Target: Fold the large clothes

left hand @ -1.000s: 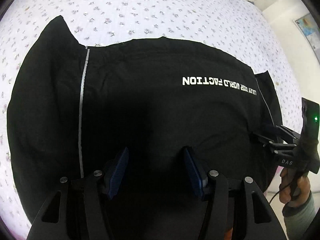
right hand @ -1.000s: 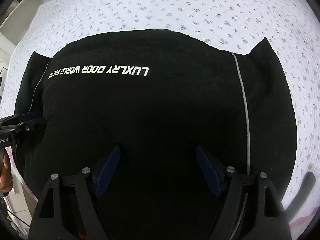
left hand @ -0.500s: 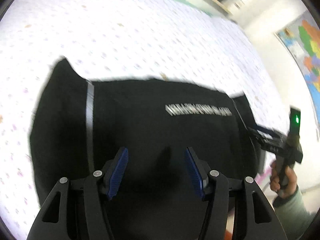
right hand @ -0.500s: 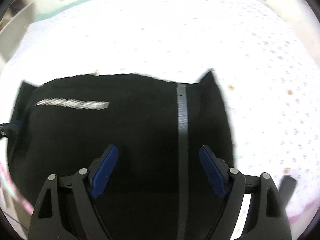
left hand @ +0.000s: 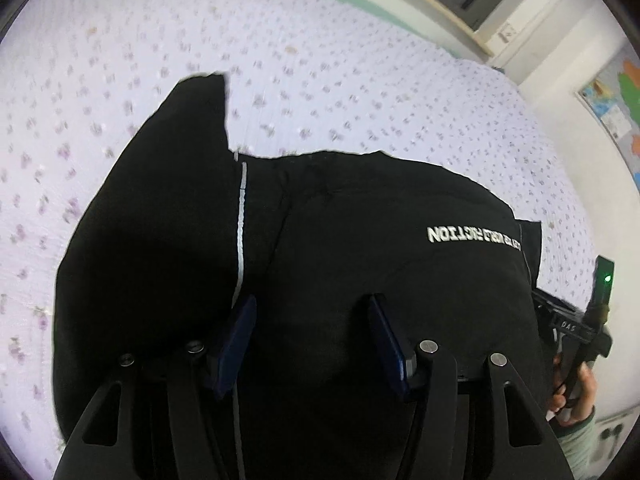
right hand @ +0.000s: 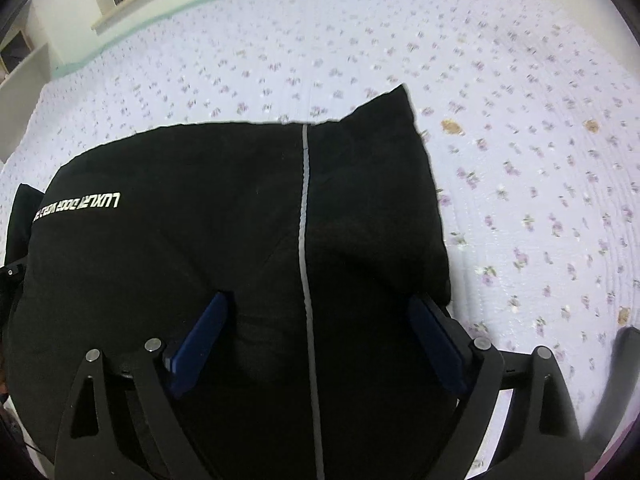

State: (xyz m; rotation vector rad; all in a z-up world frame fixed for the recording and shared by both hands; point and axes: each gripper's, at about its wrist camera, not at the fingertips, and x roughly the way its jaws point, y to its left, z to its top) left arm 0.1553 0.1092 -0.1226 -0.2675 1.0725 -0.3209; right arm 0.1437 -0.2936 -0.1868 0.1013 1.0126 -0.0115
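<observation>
A black garment (left hand: 360, 280) lies spread on a bed covered with a white bedspread (left hand: 320, 60) that has small purple flowers. On the left side of the garment, in the left wrist view, one sleeve (left hand: 168, 200) points away from the camera, and a thin silver stripe (left hand: 241, 232) runs along the seam beside it. The left gripper (left hand: 312, 340) is above the near part of the garment, its blue pads apart and with nothing between them; whether the tips touch the cloth I cannot tell, because the black fabric hides the contact. More to the right, white lettering (left hand: 472, 238) is printed upside down on the cloth. At the right edge of this view a hand holds the handle of the other tool, with a green light on it. In the right wrist view the right gripper (right hand: 320, 336) also stands wide open over the garment (right hand: 200, 260), and the silver stripe (right hand: 305, 240) passes between its two pads. The right sleeve (right hand: 384, 152) lies beyond the right pad, and the bedspread (right hand: 540, 160) continues to the right.
</observation>
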